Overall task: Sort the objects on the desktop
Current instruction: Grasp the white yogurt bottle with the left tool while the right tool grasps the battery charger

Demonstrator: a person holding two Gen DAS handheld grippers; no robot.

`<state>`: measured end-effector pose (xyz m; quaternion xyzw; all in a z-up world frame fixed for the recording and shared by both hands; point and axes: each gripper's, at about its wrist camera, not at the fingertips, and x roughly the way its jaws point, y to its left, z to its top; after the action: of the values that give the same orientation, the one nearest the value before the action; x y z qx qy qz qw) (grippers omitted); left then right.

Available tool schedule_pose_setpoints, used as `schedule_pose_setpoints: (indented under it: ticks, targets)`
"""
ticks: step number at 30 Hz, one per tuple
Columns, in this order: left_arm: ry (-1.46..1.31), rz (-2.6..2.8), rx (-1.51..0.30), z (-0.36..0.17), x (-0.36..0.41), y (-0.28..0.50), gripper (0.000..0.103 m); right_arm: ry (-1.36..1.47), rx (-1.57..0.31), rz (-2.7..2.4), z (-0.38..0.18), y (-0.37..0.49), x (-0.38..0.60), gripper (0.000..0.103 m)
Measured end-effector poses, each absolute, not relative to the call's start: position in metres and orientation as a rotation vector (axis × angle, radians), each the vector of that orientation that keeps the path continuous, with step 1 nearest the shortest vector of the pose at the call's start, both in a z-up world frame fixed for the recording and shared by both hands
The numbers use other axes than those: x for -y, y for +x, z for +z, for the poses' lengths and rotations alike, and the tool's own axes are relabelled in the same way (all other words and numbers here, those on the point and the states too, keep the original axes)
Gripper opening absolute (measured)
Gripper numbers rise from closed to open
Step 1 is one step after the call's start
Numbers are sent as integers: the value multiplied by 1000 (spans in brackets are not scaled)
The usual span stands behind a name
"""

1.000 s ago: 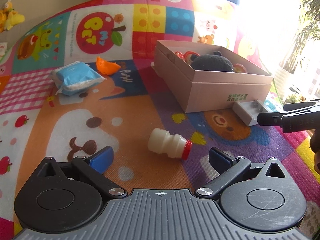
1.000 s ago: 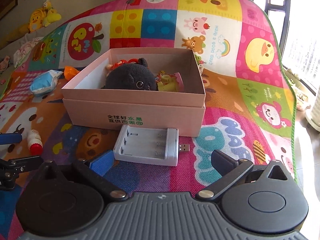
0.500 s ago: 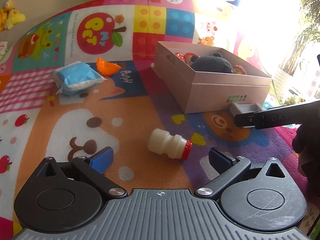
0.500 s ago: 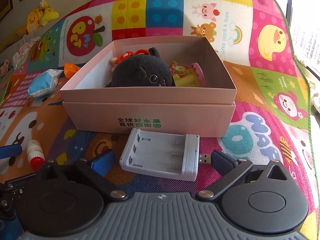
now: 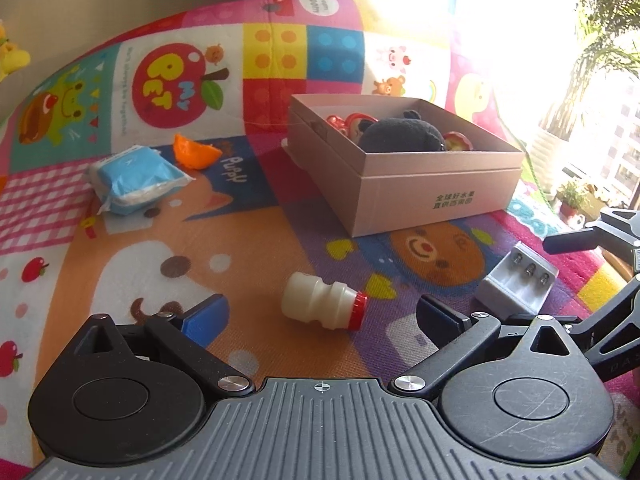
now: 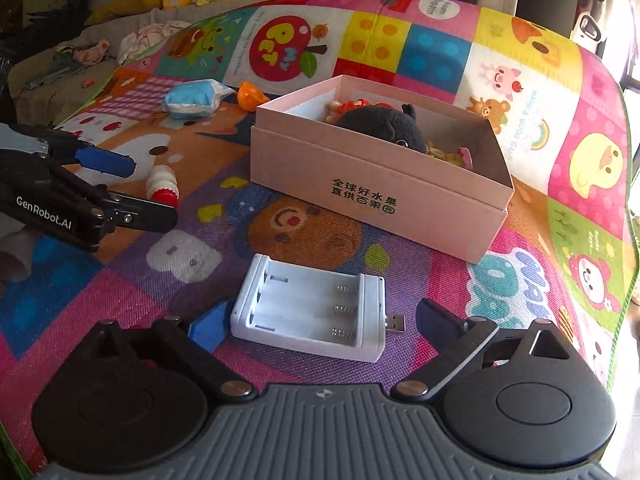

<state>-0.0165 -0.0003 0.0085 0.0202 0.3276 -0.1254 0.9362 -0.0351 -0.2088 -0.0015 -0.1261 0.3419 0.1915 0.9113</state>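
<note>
The jaws of the right gripper are seen spread wide and opening, with the white battery charger lying between them on the play mat; the blue pad is just beside the charger's left end, though contact cannot be told, and the dark pad stands clear of the USB plug. The jaws of the left gripper are held wide apart around nothing, with the white bottle lying ahead of them. Compared with a second ago, the charger is found well away from the pink box instead of against its front wall, and turned.
</note>
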Motion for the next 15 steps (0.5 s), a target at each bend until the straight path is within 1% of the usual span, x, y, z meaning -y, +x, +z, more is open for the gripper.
schedule_pose_setpoints:
  ticks: [1,2,3,9,12,14,15]
  targets:
    - [58,-263,-670,9,2,-15,96,-250,-709,390,-1,-33,210,101]
    - [71,-272,-675,9,4,-14,81,-242,-713,386,-2,-31,210,101]
    - [80,-281,-683,8,5,-12,75,-236,-719,386,-2,-29,210,101]
    - [88,-278,-683,5,6,-9,73,-221,-731,369,-3,-28,211,103]
    - [97,-288,-681,5,7,-9,66,-185,-749,349,-4,-26,210,103]
    - [109,-298,-677,4,10,-11,58,-160,-763,340,-5,-23,209,103]
    - [117,-300,-674,4,12,-12,57,-150,-769,336,-5,-22,208,103]
